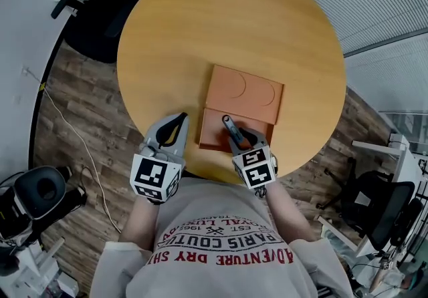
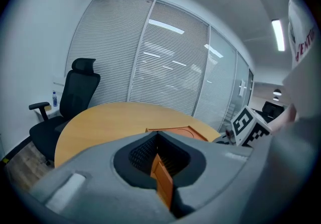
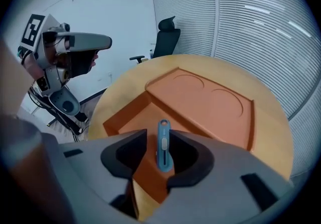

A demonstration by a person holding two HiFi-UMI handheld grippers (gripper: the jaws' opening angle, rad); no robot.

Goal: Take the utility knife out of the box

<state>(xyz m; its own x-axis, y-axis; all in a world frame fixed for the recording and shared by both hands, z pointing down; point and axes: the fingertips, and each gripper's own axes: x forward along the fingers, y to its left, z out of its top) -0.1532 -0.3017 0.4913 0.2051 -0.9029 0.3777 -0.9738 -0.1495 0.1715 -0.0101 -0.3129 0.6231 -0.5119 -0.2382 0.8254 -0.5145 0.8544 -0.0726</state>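
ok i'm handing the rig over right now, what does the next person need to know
The left gripper has its jaw tips together and grips nothing that I can make out. It sits left of the box, over the near edge of the table.
The right gripper has its jaws apart and points down into the box's open near compartment, astride the utility knife but not clamped on it.
The utility knife lies flat on the compartment floor.
Done: the compartment is open and the right gripper is lined up on the knife.
Left: close on the knife and lift it clear of the box.
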